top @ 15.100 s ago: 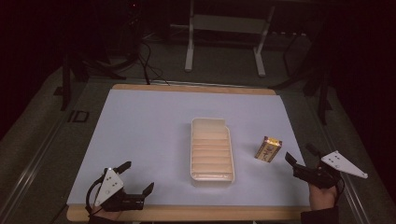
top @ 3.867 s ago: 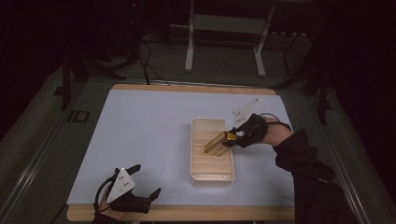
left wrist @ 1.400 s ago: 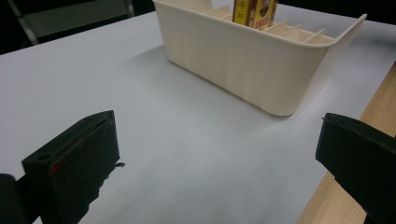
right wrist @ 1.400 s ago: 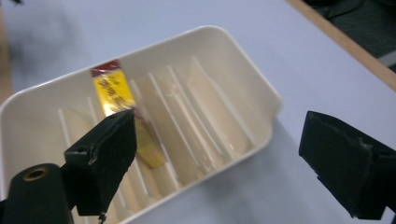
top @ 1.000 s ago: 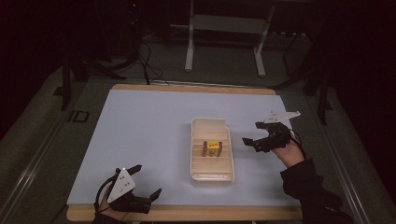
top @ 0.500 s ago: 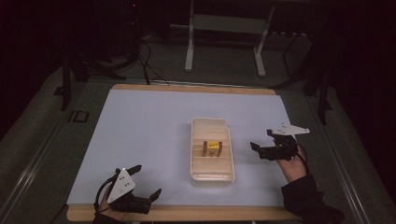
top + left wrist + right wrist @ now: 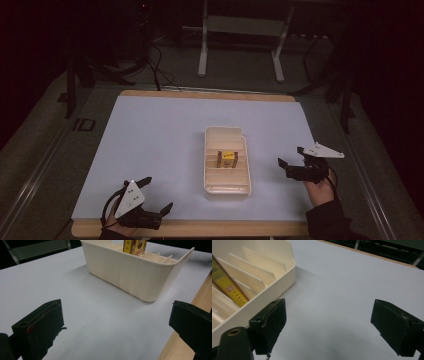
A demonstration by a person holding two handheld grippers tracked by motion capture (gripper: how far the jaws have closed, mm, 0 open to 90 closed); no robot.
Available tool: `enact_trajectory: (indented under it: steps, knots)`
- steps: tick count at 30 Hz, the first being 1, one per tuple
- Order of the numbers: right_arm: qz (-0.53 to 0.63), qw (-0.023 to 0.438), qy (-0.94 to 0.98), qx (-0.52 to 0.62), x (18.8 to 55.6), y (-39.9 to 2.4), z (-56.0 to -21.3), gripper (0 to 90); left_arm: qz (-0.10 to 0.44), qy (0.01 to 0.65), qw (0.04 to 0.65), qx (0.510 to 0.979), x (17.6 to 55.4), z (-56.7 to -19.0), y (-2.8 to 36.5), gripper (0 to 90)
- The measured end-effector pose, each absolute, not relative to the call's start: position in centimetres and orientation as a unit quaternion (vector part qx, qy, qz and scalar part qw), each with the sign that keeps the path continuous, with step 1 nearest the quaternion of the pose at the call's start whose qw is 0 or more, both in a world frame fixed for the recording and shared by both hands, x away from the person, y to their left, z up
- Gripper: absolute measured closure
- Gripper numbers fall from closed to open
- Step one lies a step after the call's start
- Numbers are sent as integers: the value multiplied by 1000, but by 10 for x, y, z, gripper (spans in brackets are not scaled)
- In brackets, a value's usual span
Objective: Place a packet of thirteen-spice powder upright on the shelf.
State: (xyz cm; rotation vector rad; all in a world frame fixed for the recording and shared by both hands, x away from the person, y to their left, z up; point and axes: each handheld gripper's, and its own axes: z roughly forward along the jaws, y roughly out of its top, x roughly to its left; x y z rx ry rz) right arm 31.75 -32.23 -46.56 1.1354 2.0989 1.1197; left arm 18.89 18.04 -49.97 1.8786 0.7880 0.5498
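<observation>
Cream plastic tray [image 7: 227,186], long and divided by thin upright slats, lies lengthwise near the middle of the white-topped counter [image 7: 150,145] with its pale wooden edge. Standing on edge in one of the middle slots is a small yellow and brown printed box [image 7: 227,159], upright between two slats and rising above the rim; the left gripper view shows its top [image 7: 135,246] poking over the tray wall [image 7: 125,272], and the right gripper view shows its yellow side [image 7: 227,282] leaning slightly against a slat inside the tray [image 7: 279,282].

Right of the tray and apart from it, the right hand-held gripper [image 7: 292,159] hovers over bare white surface, its black jaws spread wide with nothing between them, pointing toward the tray. In its own view the gap between the jaws [image 7: 332,325] frames only the plain counter top, with the tray's corner just off to the left.

Near the front edge of the counter, the left hand-held gripper [image 7: 156,196] rests low, well apart from the tray, its jaws also wide and empty. Its own view [image 7: 117,327] looks across the white surface toward the near end of the tray, with the wooden edge at the right.
</observation>
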Motion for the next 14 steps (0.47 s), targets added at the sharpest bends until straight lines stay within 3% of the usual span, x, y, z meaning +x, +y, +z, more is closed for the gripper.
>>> enact_trajectory:
  steps: [14]
  knots:
    - [410,248,760,440,321,-329,-472,135,226,324,495,774,189,-499,181,0]
